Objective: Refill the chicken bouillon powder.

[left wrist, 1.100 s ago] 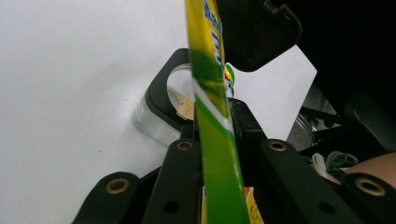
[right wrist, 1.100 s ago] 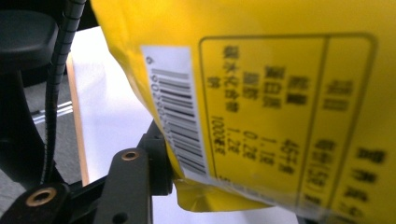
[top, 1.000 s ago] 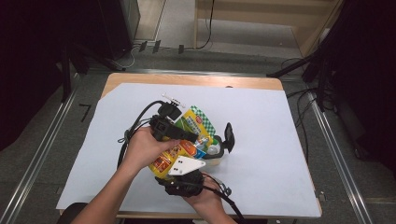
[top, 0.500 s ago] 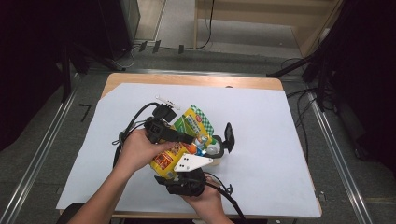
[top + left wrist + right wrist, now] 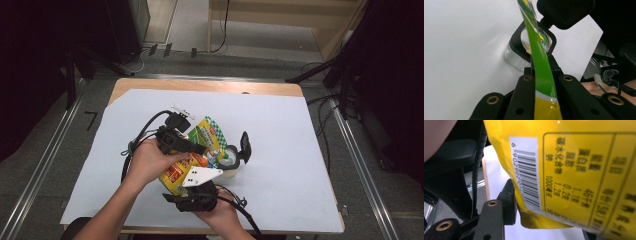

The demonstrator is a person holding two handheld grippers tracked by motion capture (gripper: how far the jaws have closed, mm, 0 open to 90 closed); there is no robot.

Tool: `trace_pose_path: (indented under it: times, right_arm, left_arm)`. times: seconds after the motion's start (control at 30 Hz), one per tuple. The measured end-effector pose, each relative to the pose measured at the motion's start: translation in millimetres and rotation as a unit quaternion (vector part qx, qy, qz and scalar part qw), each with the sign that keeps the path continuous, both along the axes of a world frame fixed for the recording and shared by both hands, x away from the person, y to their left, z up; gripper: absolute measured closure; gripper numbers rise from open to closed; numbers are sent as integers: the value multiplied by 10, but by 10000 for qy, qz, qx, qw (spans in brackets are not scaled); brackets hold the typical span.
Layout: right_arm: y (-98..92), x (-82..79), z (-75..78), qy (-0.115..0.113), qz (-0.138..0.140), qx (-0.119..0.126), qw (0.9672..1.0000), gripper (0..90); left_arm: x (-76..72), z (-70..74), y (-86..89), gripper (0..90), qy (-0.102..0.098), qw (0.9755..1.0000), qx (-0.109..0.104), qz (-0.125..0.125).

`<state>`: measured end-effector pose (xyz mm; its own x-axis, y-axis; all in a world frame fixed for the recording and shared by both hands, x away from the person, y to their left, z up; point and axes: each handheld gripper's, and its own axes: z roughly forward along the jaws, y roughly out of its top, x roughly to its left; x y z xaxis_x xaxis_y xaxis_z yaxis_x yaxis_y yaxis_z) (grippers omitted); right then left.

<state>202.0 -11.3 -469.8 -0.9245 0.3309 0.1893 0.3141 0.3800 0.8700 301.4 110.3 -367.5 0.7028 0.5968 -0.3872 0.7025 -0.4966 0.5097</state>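
Note:
A yellow and green snack bag (image 5: 212, 132) hangs tilted between both grippers, its green top end over a clear container (image 5: 231, 159) with a black rim. The container's black lid (image 5: 245, 145) stands open. My left gripper (image 5: 201, 149) is shut on the bag's thin green edge (image 5: 541, 50), and its jaws have just been closing there (image 5: 542, 68). Behind them are the container (image 5: 516, 56) and its lid (image 5: 564, 12). My right gripper (image 5: 186, 181) holds the yellow bottom end with the barcode (image 5: 574, 170). Its jaws (image 5: 549, 216) have just been opening a little, with the bag still between them.
A white sheet (image 5: 300, 150) covers the wooden table, whose far edge (image 5: 210, 86) shows bare wood. Cables trail from both grippers over the sheet's left and front. Metal rails run along both sides of the table.

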Motion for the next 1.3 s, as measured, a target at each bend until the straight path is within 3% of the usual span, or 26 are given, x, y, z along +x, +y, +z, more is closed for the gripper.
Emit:
trace_pose_path:
  times: [0.17, 0.4, 0.57, 0.63, 0.67, 0.73, 0.83, 0.9, 0.97, 1.1, 1.3]
  right_arm:
    - [23, 0, -23, -46, 134, -177, 9997, 528]
    - [14, -8, -6, -194, -46, -297, 9994, 612]
    - [13, -15, 5, -86, -84, -88, 9999, 617]
    - [-14, 5, 33, 187, -109, 200, 9996, 616]
    - [-14, 5, 33, 187, -109, 200, 9996, 616]
    - [-26, 22, 52, 295, -103, 310, 9990, 616]
    - [-43, 44, 92, 407, -116, 439, 9981, 614]
    - [-47, 49, 105, 400, -133, 452, 9981, 613]
    - [-50, 52, 109, 412, -128, 473, 9980, 613]
    - [-59, 70, 117, 419, -158, 488, 9978, 611]
    - [-56, 91, 104, 443, -163, 442, 9979, 609]
  left_arm:
    - [8, -21, -13, 892, 41, 10000, 56, -8]
    - [14, -9, -10, 888, 58, 9999, -75, 34]
    - [30, 12, 14, 847, 79, 9998, -182, 61]
    - [55, 21, 35, 788, 147, 9996, -257, 48]
    - [73, 26, 40, 788, 173, 9994, -295, 41]
    - [105, 44, 33, 759, 224, 9993, -293, 53]
    - [145, 83, 6, 784, 163, 9997, -168, 115]
    - [164, 97, -15, 776, 144, 9998, -91, 60]
    - [198, 101, -33, 790, 240, 9997, -51, 24]
    - [283, 67, -29, 790, 536, 9984, -165, -71]
    - [325, 31, -35, 796, 581, 9981, -119, -145]
